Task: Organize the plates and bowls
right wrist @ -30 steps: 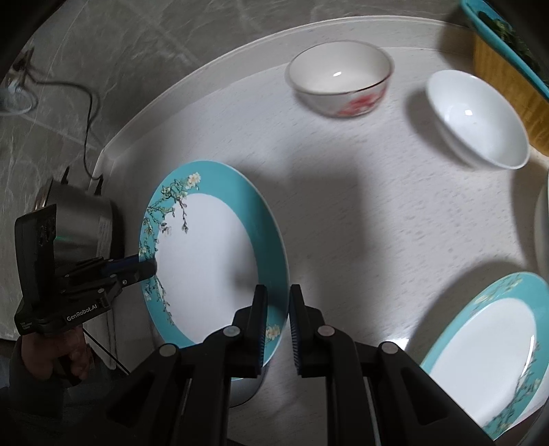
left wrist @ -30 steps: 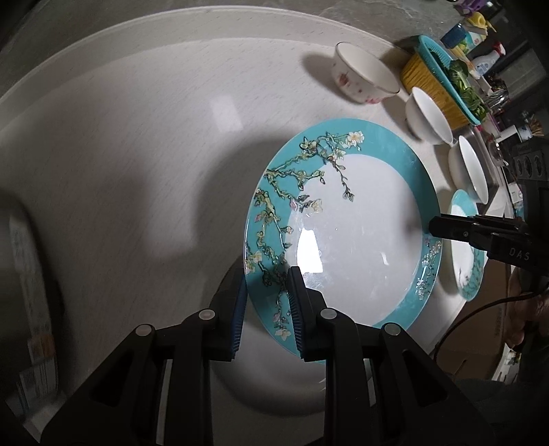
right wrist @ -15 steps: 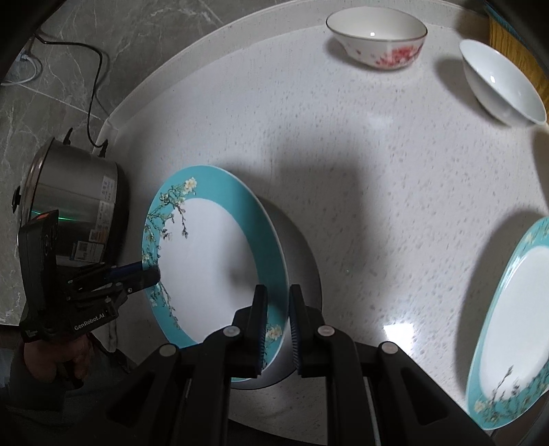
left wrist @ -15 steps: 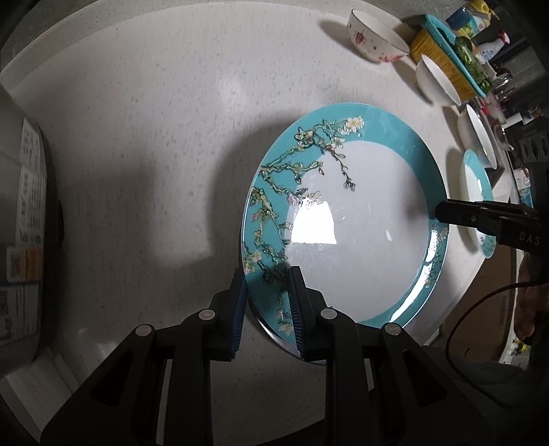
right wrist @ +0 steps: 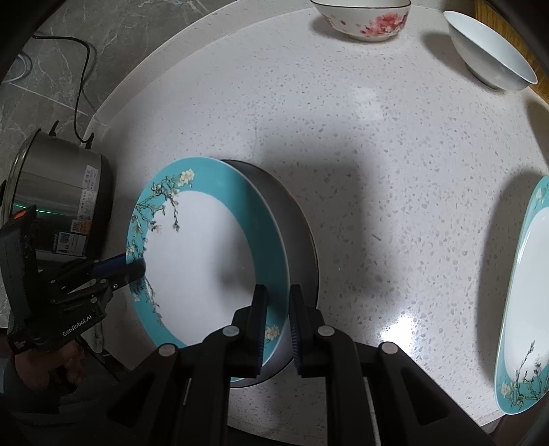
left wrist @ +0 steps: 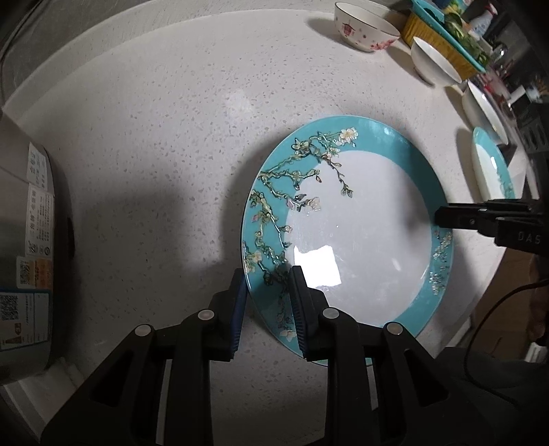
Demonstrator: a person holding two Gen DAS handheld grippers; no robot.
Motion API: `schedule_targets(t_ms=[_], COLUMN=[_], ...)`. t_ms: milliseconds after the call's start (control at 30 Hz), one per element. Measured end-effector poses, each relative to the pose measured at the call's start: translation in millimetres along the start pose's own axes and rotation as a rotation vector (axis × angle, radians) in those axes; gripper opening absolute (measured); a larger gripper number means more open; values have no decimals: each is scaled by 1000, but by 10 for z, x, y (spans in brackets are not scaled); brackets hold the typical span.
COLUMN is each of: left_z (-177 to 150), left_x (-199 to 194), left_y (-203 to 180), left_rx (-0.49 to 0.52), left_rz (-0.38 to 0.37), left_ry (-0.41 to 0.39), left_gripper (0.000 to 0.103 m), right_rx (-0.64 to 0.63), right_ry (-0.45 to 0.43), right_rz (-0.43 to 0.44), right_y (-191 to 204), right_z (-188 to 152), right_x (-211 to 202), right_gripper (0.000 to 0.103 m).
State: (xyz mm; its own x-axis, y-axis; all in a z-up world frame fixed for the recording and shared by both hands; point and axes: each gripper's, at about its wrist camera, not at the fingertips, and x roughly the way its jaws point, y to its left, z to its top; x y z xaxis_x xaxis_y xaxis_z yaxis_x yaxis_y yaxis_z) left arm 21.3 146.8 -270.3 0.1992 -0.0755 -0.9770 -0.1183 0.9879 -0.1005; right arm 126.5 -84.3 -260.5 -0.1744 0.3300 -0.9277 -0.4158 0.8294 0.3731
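Note:
A teal-rimmed plate with a blossom branch [left wrist: 360,240] [right wrist: 202,260] hangs low over the white speckled counter [left wrist: 154,154], slightly tilted, with a dark shadow beneath it. My left gripper [left wrist: 269,284] [right wrist: 135,266] has the plate's near-left rim between its pads, and its jaws are opening. On the opposite rim, my right gripper [right wrist: 278,302] [left wrist: 442,219] is shut. A second teal plate [right wrist: 521,302] [left wrist: 490,164] lies to the right. At the back stand a red-flowered bowl [left wrist: 363,31] [right wrist: 363,17] and a white bowl [left wrist: 432,65] [right wrist: 490,51].
A steel cooker [left wrist: 24,240] [right wrist: 55,192] stands close to the plate's left. A yellow basket with a teal lid [left wrist: 442,44] and another white dish [left wrist: 483,109] line the right. The counter's front edge runs just below the plate. A hand holds the left gripper.
Both grippers carried the plate left toward the cooker and lower toward the counter. The bowls and the second plate lie farther off in both views.

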Motion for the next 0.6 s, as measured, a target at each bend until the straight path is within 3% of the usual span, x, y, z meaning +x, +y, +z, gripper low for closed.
schedule_targets(t_ms=[233,600], left_z=[15,-29], left_x=[39,31], left_y=[-171,-241], left_rx=[68,103], left_rz=[81,100], left_ry=[-24,-76], left_gripper=[24,30], right_rx=[-11,-131], right_ry=[-21,-113], right_rz=[-31,-176], right_y=[44,233], right_z=[2,-107], right_x=[22,23], right_gripper=[17,25])
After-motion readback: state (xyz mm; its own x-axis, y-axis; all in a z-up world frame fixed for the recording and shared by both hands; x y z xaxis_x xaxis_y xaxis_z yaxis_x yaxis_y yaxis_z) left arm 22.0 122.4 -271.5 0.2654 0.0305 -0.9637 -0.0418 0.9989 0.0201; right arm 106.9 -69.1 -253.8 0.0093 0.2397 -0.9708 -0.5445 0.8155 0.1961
